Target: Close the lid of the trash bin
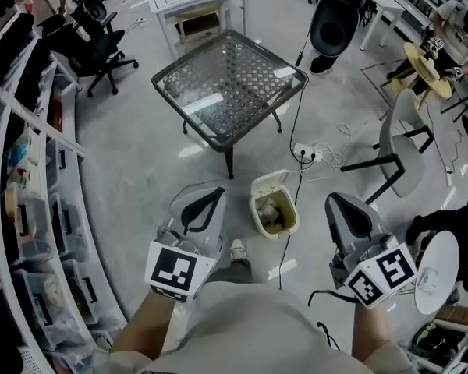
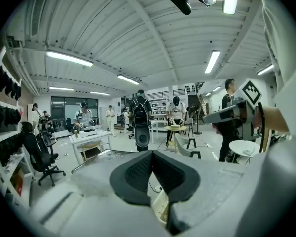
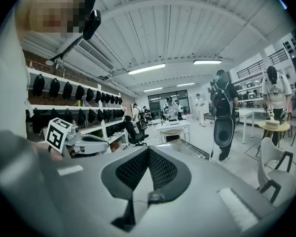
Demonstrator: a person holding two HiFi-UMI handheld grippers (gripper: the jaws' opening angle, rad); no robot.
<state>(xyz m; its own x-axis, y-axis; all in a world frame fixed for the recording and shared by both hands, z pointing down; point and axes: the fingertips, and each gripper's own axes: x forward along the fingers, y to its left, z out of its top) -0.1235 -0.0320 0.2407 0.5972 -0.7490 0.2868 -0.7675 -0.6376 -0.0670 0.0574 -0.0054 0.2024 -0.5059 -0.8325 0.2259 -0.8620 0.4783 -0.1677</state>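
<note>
**Left gripper** [image 1: 217,195] [image 2: 152,153]: jaws pressed together at the tips, nothing between them. It is held about level and points far, with its marker cube [image 1: 171,271] at the near end. The bare forearm [image 1: 148,329] enters from the near edge.

**Right gripper** [image 1: 334,201] [image 3: 148,148]: jaws likewise closed and empty. It also points far, roughly parallel to the left one, with its own cube [image 1: 382,275] nearest the person.

**Trash bin** [image 1: 257,211] [image 2: 160,206]: cream, standing on the floor between the two grippers and below them.
- Long axis of the opening runs near to far.
- Mouth faces up, with rubbish showing inside.

**Lid** [image 1: 269,182]: raised at the bin's far end, open.

**Shoe** [image 1: 238,249]: just near of the bin.

**Power strip** [image 1: 306,153]: just far-right of the bin, its cable trailing past.

**Glass-top table** [image 1: 226,84]: farther off.

**Storage shelves** [image 1: 23,209]: along the left.
</note>
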